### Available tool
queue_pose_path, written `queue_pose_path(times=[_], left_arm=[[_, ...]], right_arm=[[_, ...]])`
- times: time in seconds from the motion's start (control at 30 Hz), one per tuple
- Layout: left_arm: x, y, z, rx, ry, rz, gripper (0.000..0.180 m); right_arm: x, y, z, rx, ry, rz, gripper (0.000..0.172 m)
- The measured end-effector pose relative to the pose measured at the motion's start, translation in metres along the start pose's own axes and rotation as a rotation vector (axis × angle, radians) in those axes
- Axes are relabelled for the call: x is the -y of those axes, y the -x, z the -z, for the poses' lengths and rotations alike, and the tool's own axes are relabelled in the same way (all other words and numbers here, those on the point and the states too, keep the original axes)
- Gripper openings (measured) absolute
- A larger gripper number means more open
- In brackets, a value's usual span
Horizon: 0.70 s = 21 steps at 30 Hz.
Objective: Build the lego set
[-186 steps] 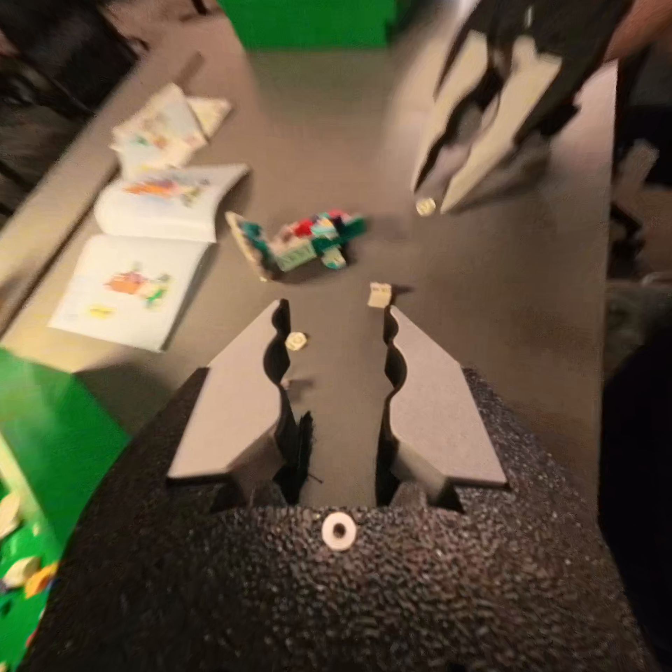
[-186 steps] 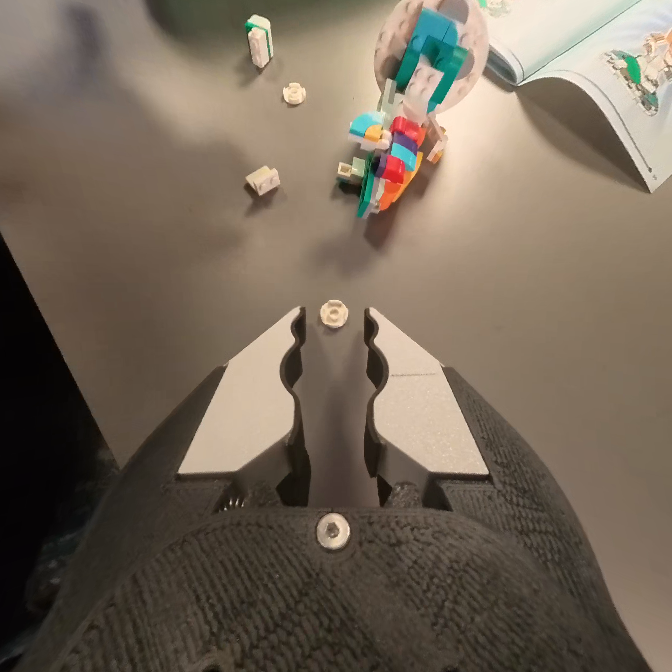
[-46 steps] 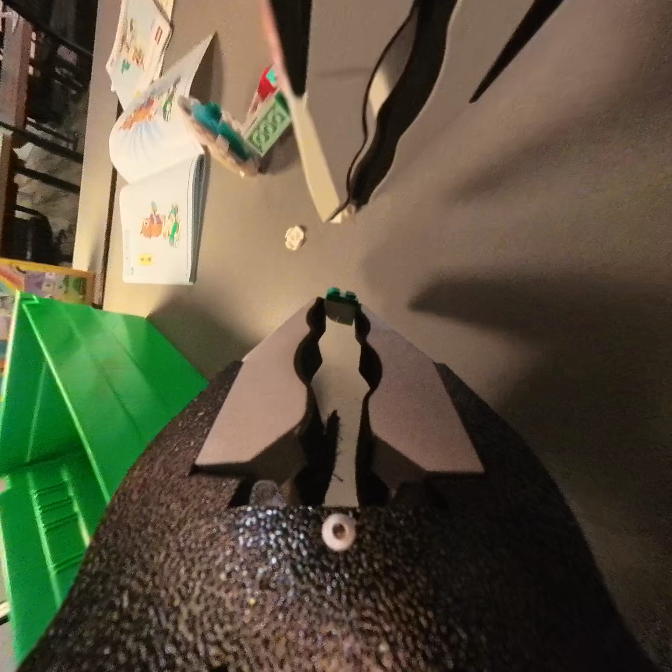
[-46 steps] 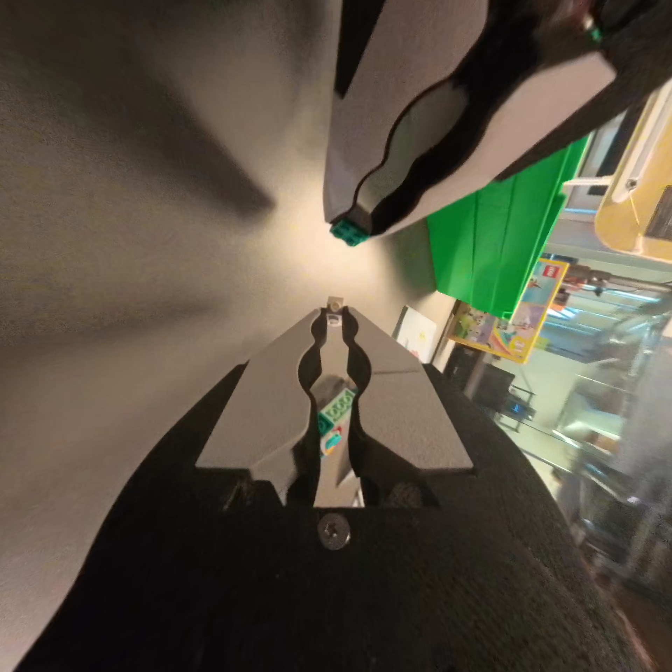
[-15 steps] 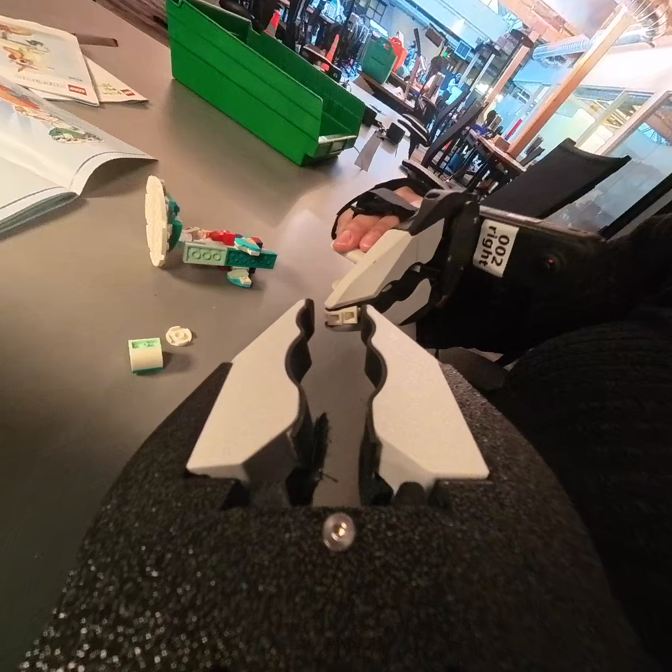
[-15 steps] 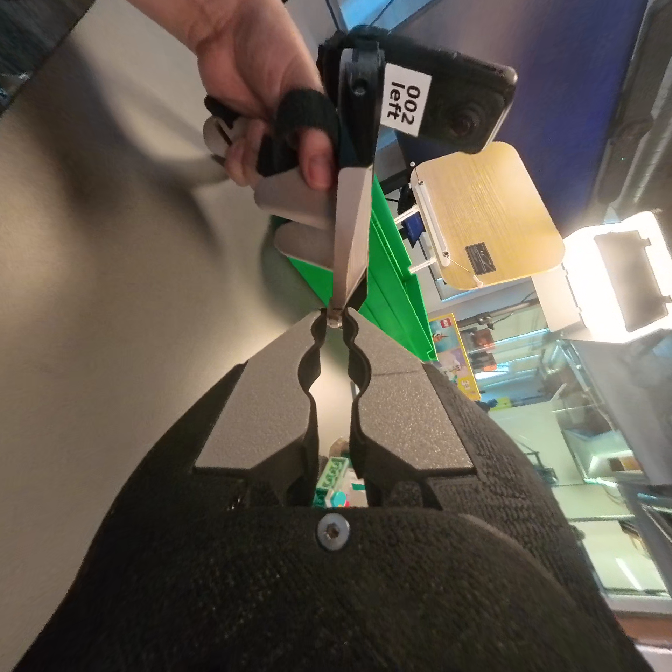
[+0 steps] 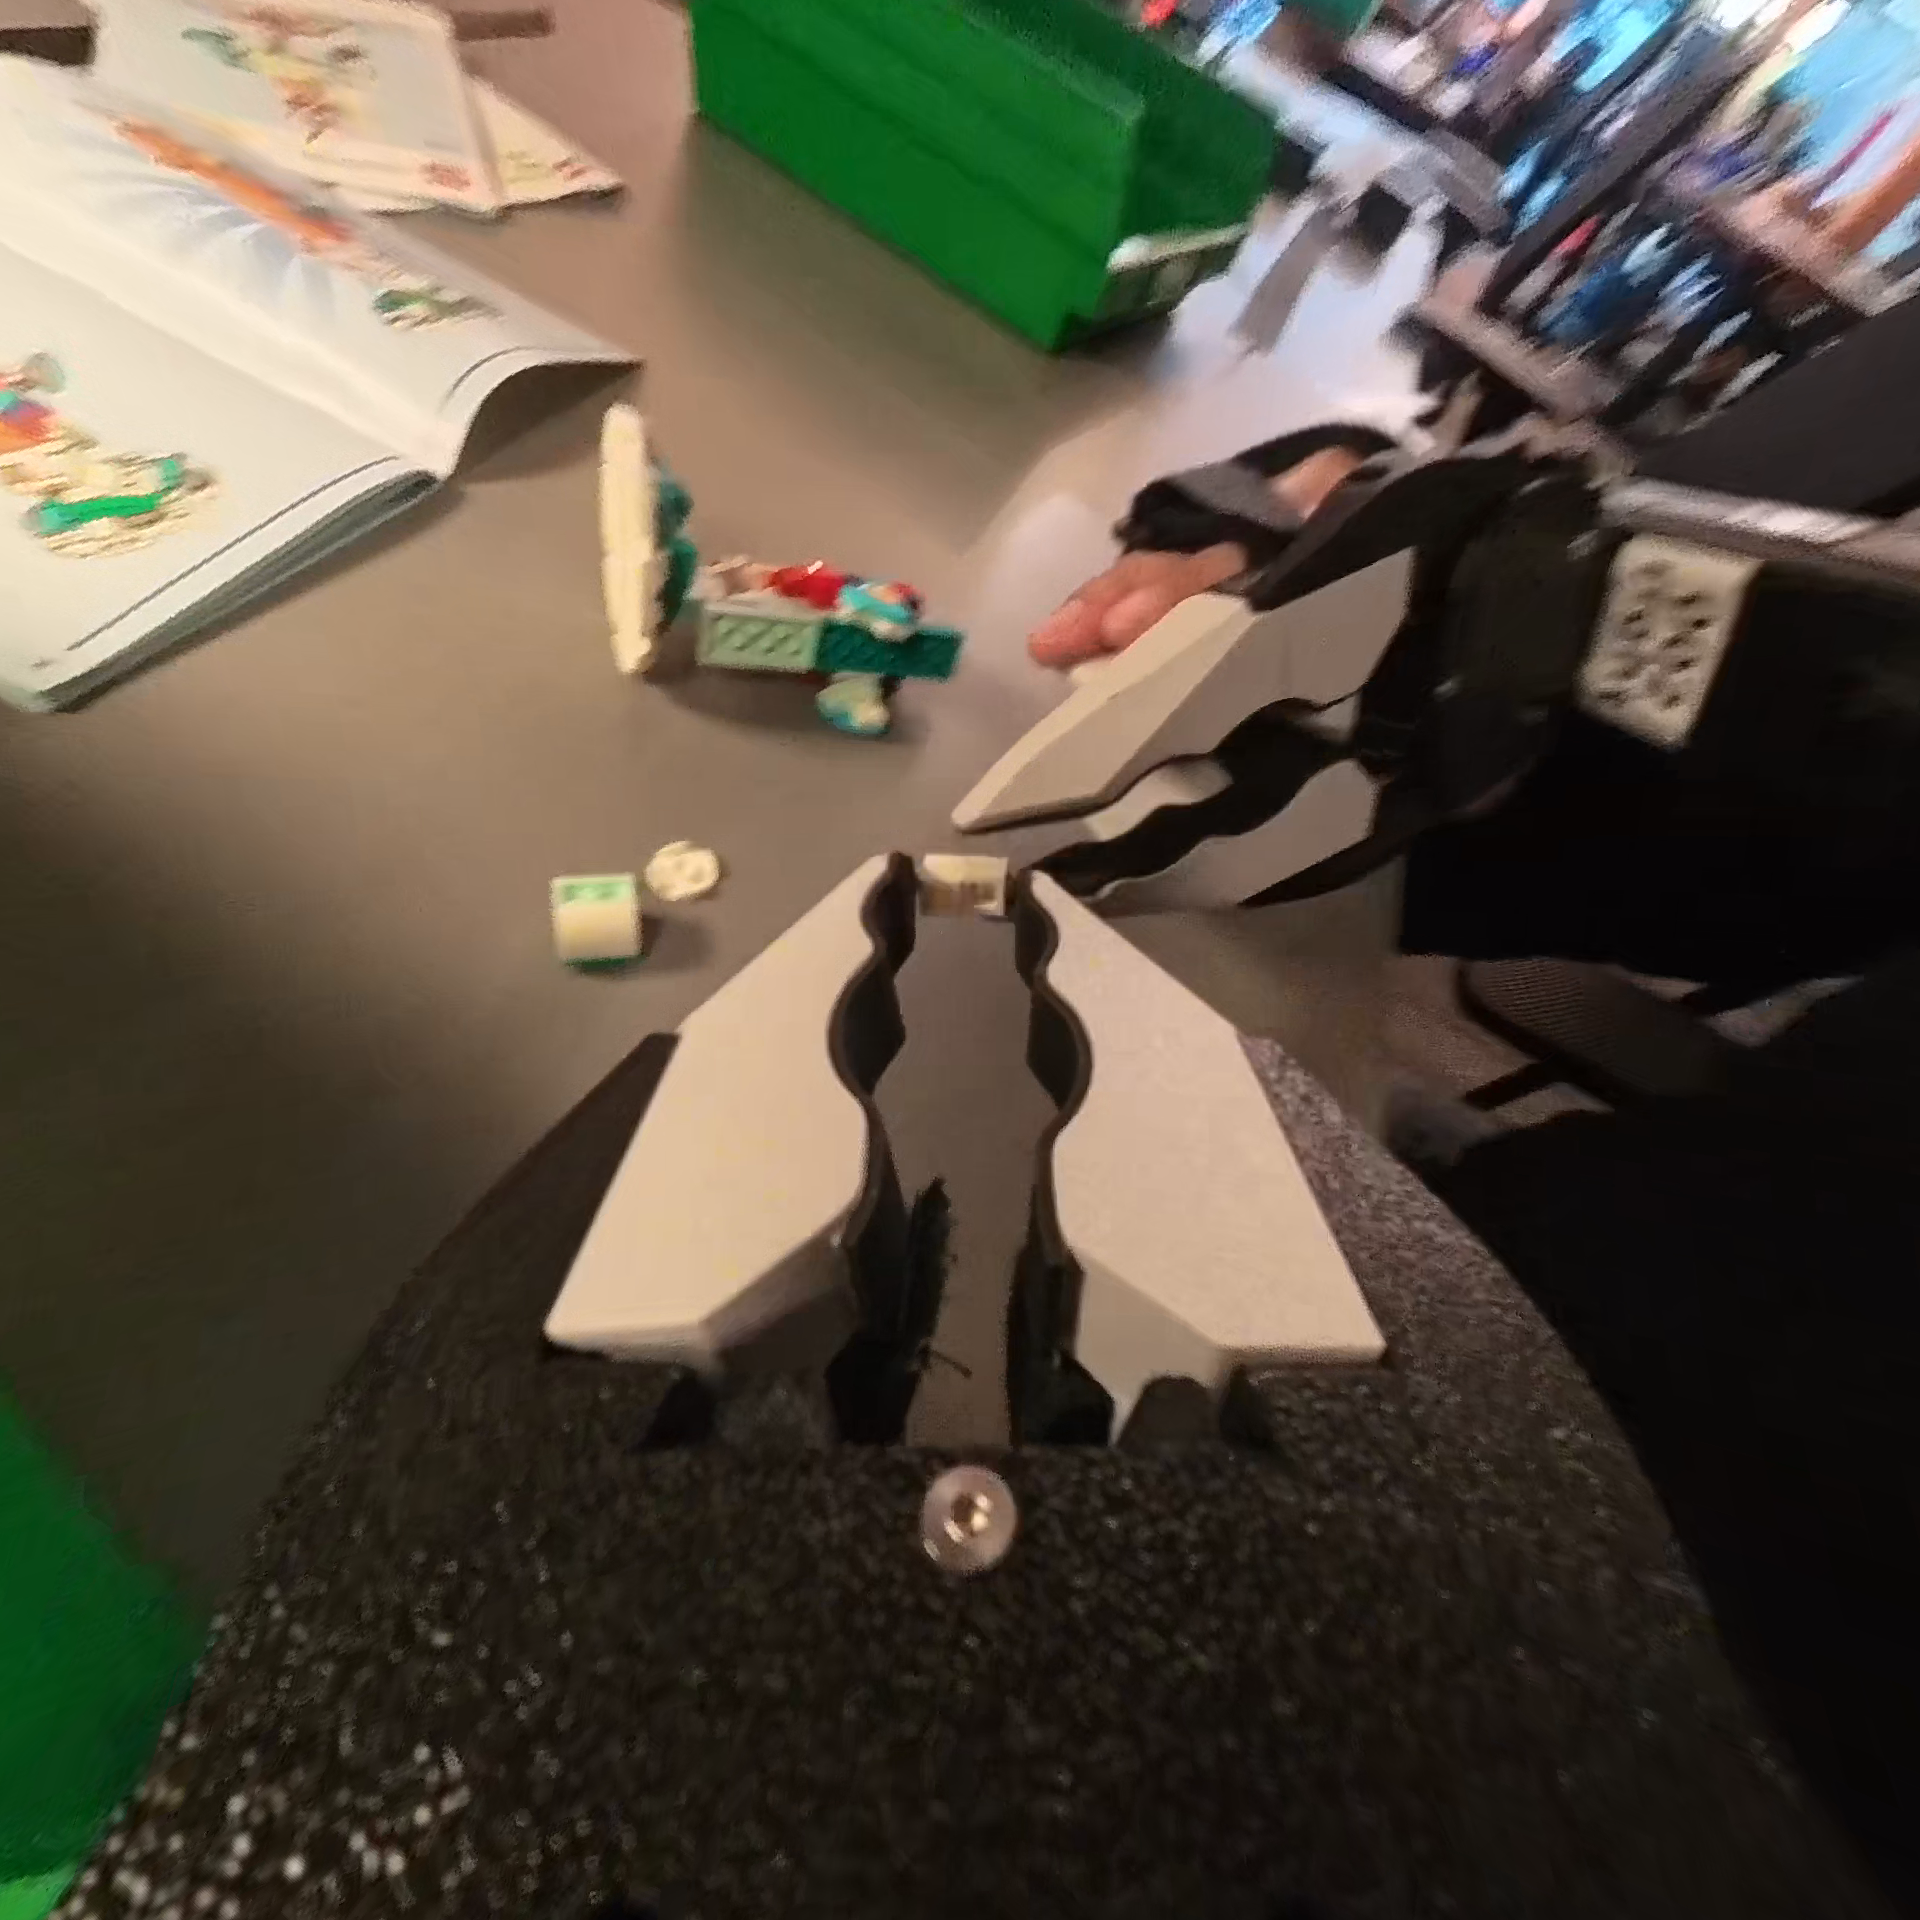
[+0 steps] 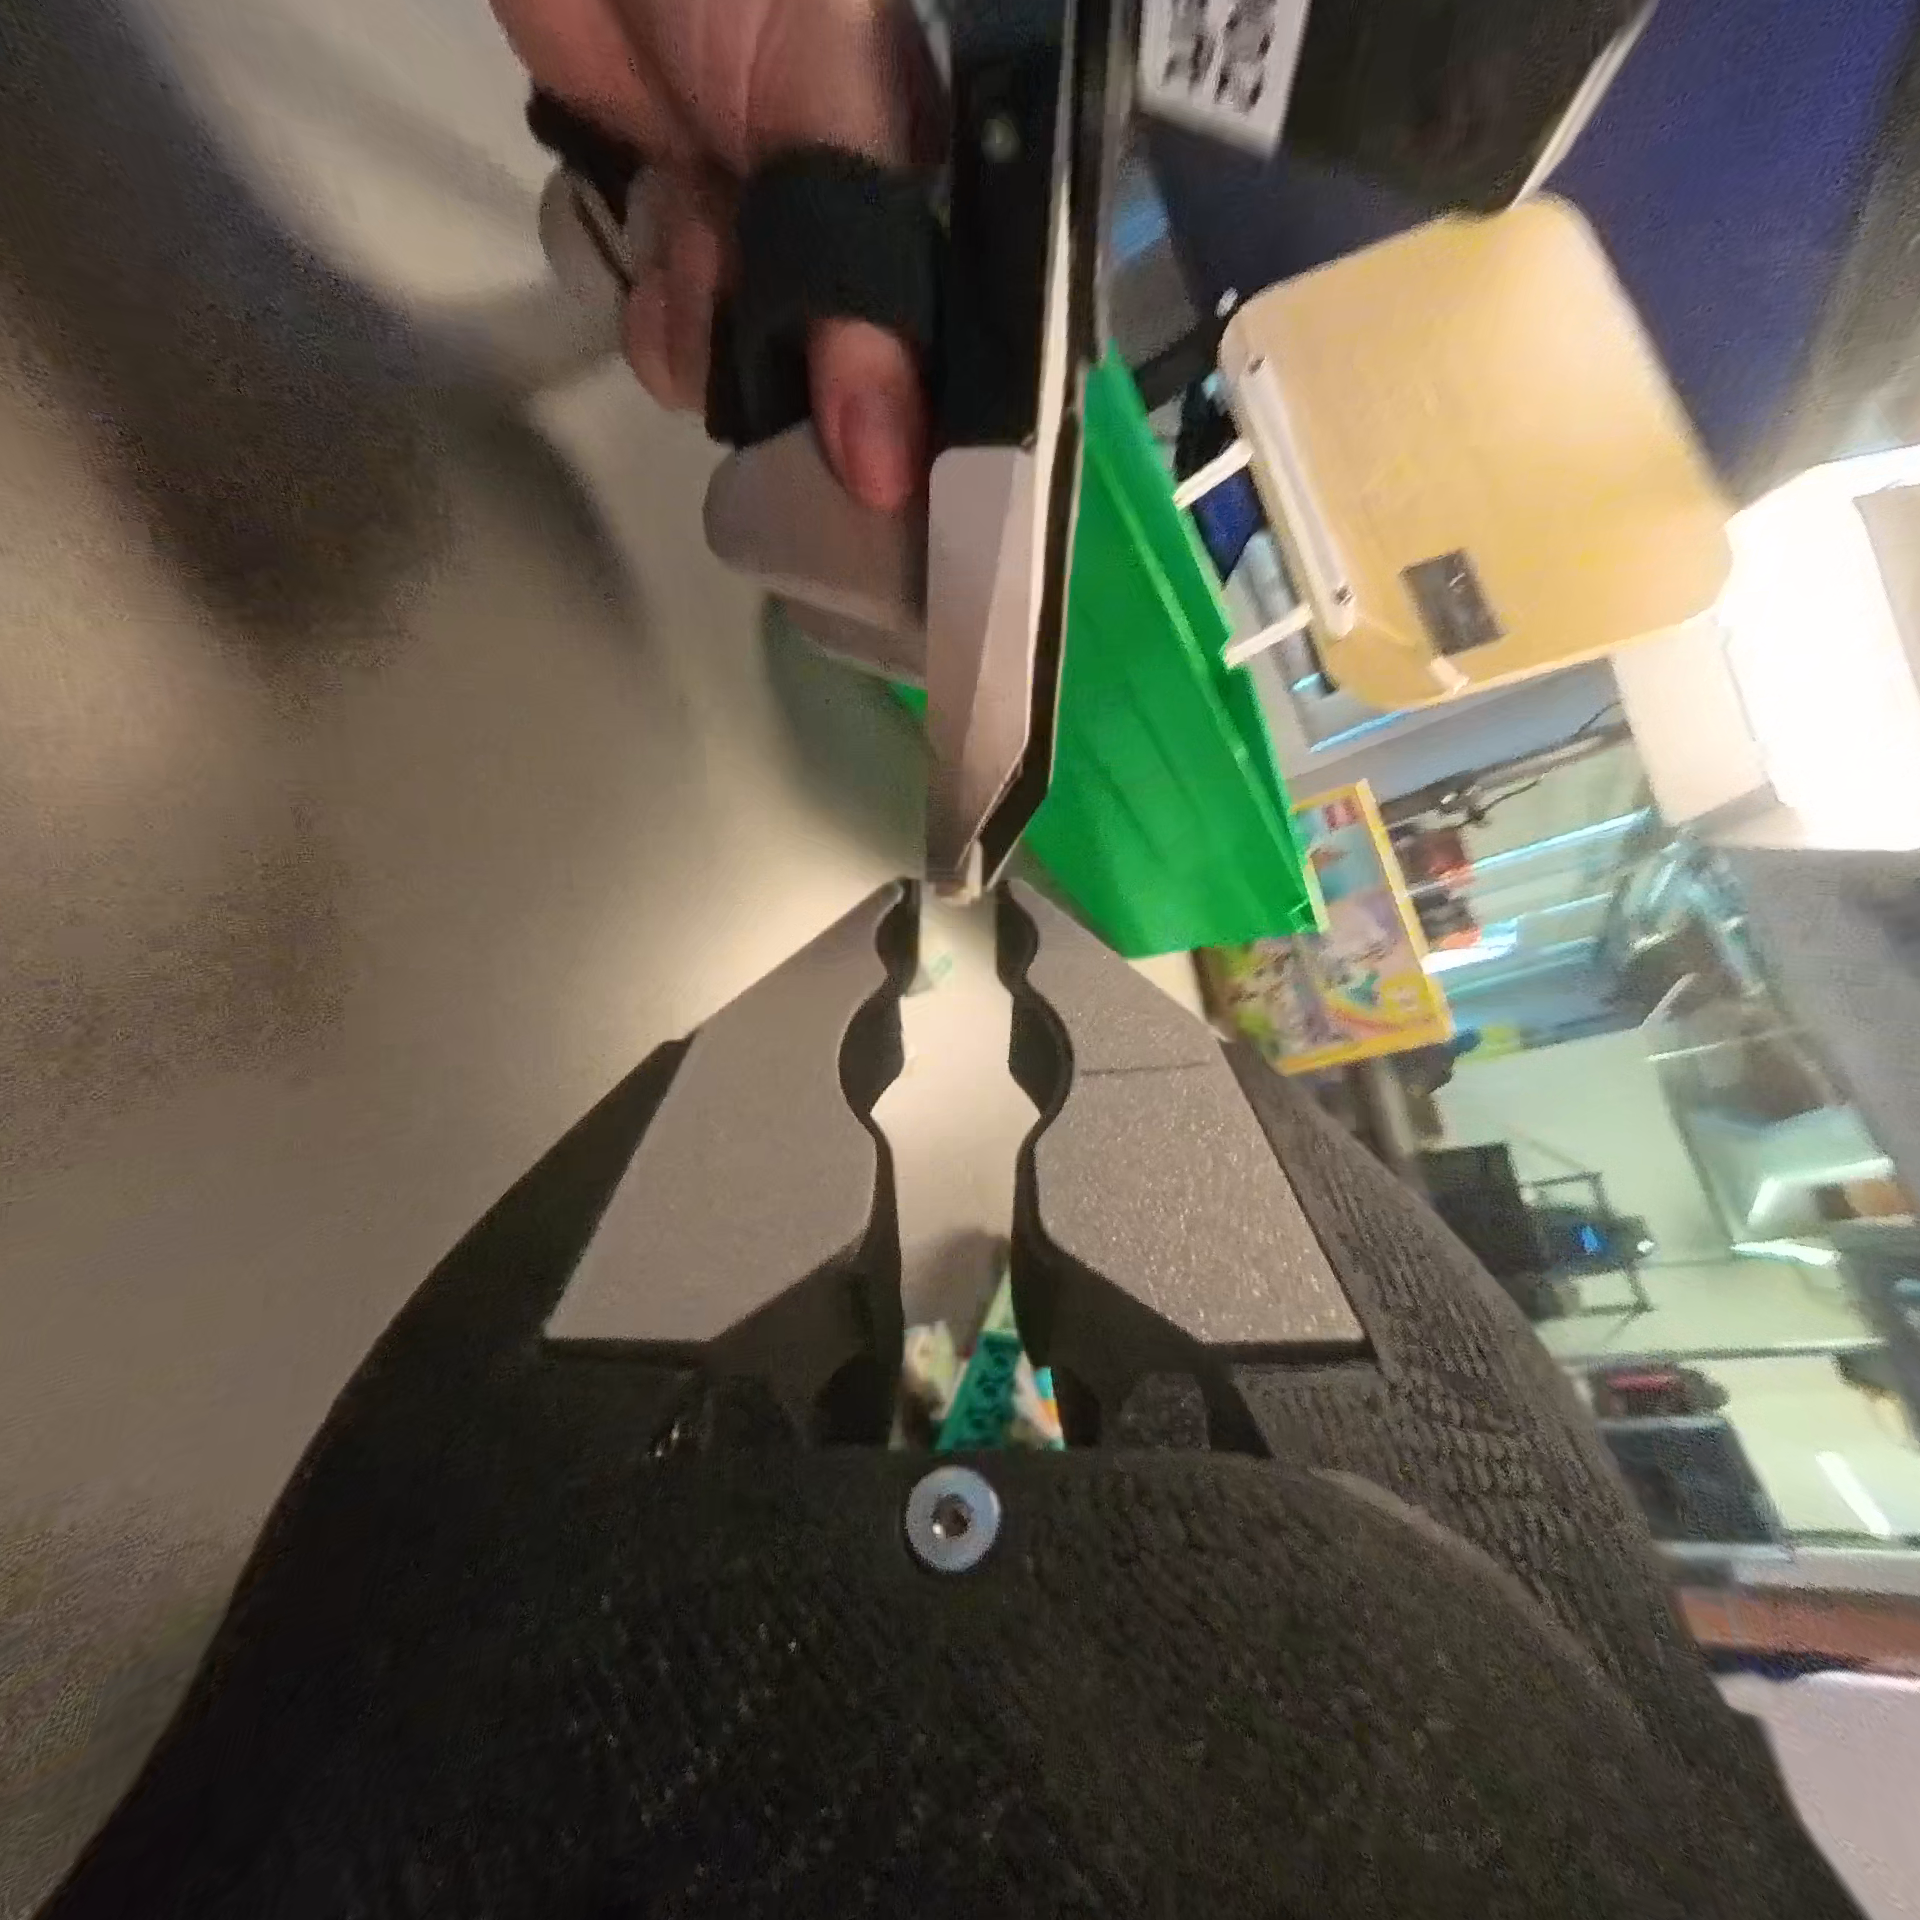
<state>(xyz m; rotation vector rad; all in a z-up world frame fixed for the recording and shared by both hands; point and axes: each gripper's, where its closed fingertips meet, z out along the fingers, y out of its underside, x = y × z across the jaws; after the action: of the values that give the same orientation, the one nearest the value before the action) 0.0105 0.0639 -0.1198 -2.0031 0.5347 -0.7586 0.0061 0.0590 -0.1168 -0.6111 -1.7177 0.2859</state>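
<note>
My left gripper (image 7: 961,883) is shut on a small white brick (image 7: 964,883), with both pads against its sides, a little above the grey table (image 7: 312,790). My right gripper (image 7: 1023,847) comes in from the right. Its fingers stand apart, with their tips just beside the brick and nothing between them. In the right wrist view my right gripper (image 8: 958,909) is open. The left gripper's tips (image 8: 961,868) hold the white brick (image 8: 966,885) just in front of it. A person's hand (image 8: 790,260) holds the left gripper.
A colourful brick model with a white disc (image 7: 821,634) lies on the table beyond the grippers. A small white and green brick (image 7: 594,920) and a round white piece (image 7: 683,868) lie to the left. Open booklets (image 7: 208,364) and a green bin (image 7: 966,156) lie farther back. Less than 4 cm separates the two grippers' tips. Between my left fingertips and the round white piece (image 7: 683,868) there is roughly 8 cm.
Half a second ago my right gripper pinched the white brick between the left gripper's closing fingers. Now the left gripper has shut on it. The right has opened and drawn slightly back.
</note>
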Motion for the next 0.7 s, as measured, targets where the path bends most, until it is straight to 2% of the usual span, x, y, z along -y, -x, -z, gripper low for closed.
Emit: queue_pose_path(times=[0.2, 0.37, 0.43, 0.5, 0.7], left_arm=[[-0.032, 0.030, -0.005, 0.182, 0.173, -0.080, 0.016], [-0.049, 0.041, -0.006, 0.256, 0.251, -0.095, 0.040], [-0.052, 0.041, -0.003, 0.267, 0.255, -0.088, 0.053], [-0.056, 0.038, 0.001, 0.278, 0.253, -0.106, 0.053], [-0.058, 0.026, 0.006, 0.265, 0.204, -0.154, 0.036]], right_arm=[[-0.029, 0.022, 0.000, 0.174, 0.118, -0.195, 0.024], [-0.036, 0.024, 0.003, 0.229, 0.104, -0.364, 0.028], [-0.038, 0.017, 0.003, 0.192, 0.080, -0.405, 0.031], [-0.040, -0.001, 0.003, 0.077, 0.046, -0.421, 0.035], [-0.039, -0.031, 0.011, -0.140, -0.016, -0.378, 0.031]])
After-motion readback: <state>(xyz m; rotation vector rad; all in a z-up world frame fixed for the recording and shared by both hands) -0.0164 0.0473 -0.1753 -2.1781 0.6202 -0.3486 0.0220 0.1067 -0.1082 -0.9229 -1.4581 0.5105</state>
